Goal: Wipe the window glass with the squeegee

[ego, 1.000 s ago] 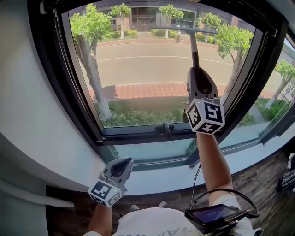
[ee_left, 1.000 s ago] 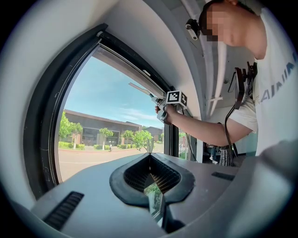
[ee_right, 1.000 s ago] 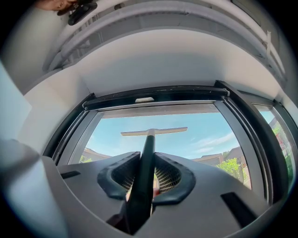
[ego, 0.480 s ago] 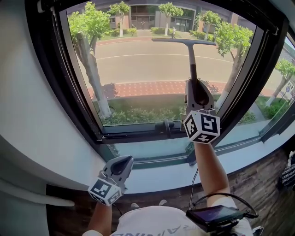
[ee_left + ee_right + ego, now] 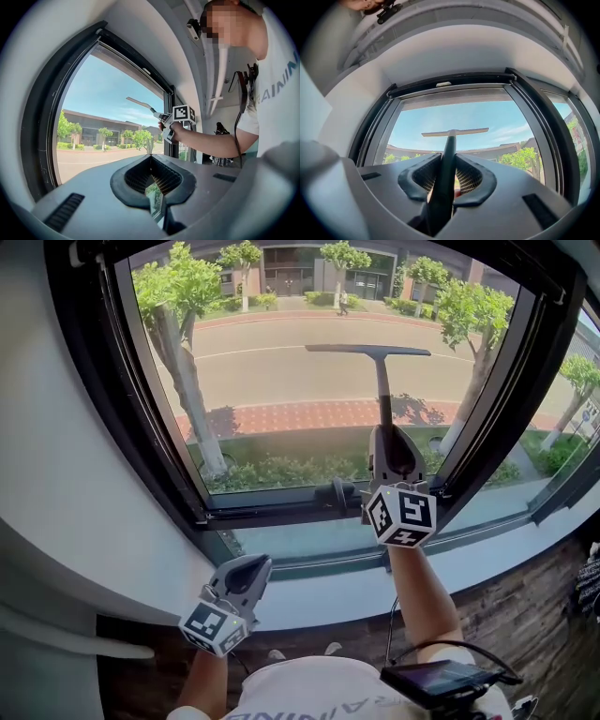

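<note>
Two tools | right tool [image 5: 385, 441] raised, gripping squeegee [image 5: 381, 381] (blade level) | left tool [image 5: 249, 570] low

Light: bright daylight through the window [image 5: 281, 381], from 12 o'clock in the head view.
Shadows: tree [image 5: 187, 381] shadows on the pavement [image 5: 300, 415]; floor [image 5: 525, 615] at 6 o'clock dim.
Distortion: fisheye bends the window frame [image 5: 103, 427]; gripper views black at corners.
Focus: squeegee handle [image 5: 440, 201] blurs nearest the camera.
</note>
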A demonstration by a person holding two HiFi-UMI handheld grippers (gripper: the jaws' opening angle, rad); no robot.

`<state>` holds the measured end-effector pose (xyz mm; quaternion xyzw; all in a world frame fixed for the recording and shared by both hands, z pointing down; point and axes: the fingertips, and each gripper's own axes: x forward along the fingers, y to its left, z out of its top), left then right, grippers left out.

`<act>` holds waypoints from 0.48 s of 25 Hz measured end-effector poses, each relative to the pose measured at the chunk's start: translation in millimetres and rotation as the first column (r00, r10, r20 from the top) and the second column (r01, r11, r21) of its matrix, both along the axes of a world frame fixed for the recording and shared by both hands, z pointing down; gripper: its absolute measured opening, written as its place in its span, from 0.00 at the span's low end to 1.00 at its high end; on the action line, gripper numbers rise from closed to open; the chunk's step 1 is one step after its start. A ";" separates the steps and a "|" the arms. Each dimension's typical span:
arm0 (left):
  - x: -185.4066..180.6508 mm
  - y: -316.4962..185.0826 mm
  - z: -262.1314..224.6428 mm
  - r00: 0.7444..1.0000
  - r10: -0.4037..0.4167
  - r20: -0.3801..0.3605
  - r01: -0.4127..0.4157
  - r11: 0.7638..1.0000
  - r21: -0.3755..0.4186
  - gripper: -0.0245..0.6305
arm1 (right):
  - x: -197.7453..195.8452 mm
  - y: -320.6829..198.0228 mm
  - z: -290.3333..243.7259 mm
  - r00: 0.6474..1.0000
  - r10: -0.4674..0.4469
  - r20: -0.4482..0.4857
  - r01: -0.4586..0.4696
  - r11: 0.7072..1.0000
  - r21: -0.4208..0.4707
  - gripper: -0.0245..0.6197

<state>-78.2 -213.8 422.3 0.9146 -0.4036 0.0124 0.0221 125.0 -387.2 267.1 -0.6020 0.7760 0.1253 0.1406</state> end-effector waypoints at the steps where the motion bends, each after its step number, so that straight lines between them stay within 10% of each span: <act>1: 0.6 0.1 0.6 1.000 0.002 0.000 -0.002 1.000 -0.001 0.06 | 0.2 0.4 4.2 1.000 -0.001 0.003 0.001 1.000 -0.007 0.19; 12: 2.0 2.4 5.3 1.000 0.008 0.001 -0.008 1.000 -0.013 0.06 | 2.3 6.5 48.3 1.000 0.005 0.000 -0.005 0.997 -0.083 0.19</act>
